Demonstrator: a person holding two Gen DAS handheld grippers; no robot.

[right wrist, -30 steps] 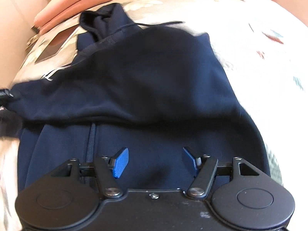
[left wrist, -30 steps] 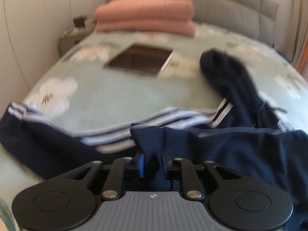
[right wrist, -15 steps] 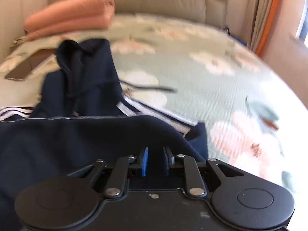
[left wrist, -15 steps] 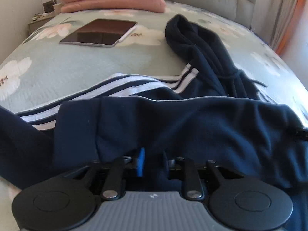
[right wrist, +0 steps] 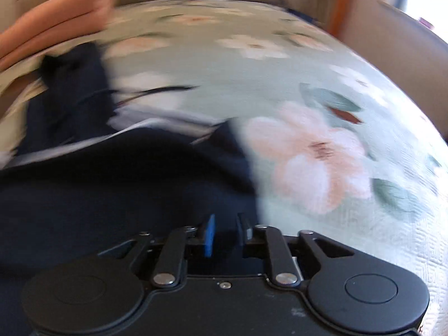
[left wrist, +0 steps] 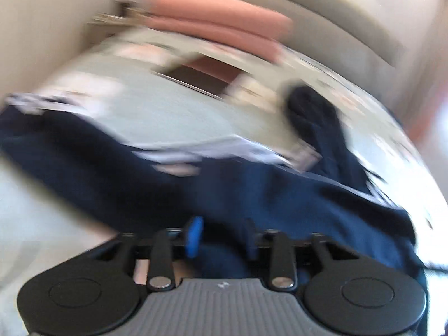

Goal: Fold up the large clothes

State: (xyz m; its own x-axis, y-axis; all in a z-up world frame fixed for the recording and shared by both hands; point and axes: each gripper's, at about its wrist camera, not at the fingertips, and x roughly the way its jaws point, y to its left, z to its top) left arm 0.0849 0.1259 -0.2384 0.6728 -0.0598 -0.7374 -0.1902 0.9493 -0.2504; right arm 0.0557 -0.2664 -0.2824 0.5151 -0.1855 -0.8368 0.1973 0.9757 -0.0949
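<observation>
A navy hoodie (left wrist: 252, 190) with white sleeve stripes (left wrist: 196, 151) lies across the flowered bed sheet (left wrist: 168, 117), its hood (left wrist: 313, 112) at the far right. Both views are smeared by motion. My left gripper (left wrist: 222, 235) hangs over the hoodie's near fold. Its jaws are opening, and navy cloth lies loose in the gap between them. In the right wrist view my right gripper (right wrist: 226, 232) is at the right edge of the hoodie (right wrist: 112, 190). Its jaws are just starting to open, and the narrow gap is filled with dark cloth.
A dark tablet (left wrist: 201, 75) lies on the sheet beyond the hoodie. Folded pink blankets (left wrist: 218, 19) are stacked by the padded headboard. A black drawstring (right wrist: 168, 89) trails onto the flowered sheet (right wrist: 308, 84), which is bare to the right of the garment.
The left jaws have spread apart from their pinch on the fold, and that view has swung left, so the striped sleeve shows again. The right view has tipped down toward the hoodie's edge.
</observation>
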